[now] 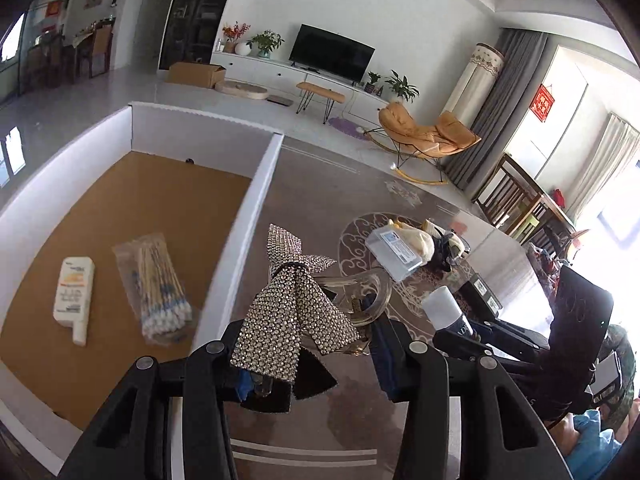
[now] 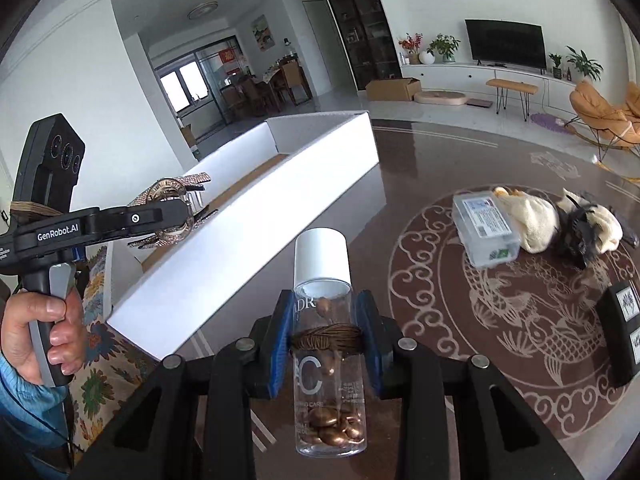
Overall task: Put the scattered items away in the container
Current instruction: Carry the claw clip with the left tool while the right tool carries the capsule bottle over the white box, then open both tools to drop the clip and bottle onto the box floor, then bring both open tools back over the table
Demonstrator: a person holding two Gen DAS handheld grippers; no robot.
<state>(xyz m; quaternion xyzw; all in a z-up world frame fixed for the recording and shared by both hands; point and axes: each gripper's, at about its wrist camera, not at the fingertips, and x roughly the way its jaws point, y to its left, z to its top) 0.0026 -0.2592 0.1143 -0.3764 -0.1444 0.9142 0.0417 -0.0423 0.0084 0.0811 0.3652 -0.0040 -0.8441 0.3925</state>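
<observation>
My left gripper (image 1: pixel 308 354) is shut on a rhinestone bow hair clip (image 1: pixel 296 300) with a clear claw, held above the table just right of the white box (image 1: pixel 256 200). From the right wrist view the left gripper (image 2: pixel 182 218) holds the clip (image 2: pixel 172 208) over the box's near wall (image 2: pixel 256 248). My right gripper (image 2: pixel 326 332) is shut on a clear bottle (image 2: pixel 324 320) with a white cap and gold capsules inside. The box holds a white tube (image 1: pixel 74 292) and a bag of cotton swabs (image 1: pixel 158 284).
On the patterned table lie a clear plastic case (image 2: pixel 486 228), cream cloth bundles (image 2: pixel 532 220), a dark tangled item (image 2: pixel 580 236) and a black box (image 2: pixel 624 332). The bottle also shows in the left wrist view (image 1: pixel 444 308). A floral cushion (image 2: pixel 100 344) lies left of the table.
</observation>
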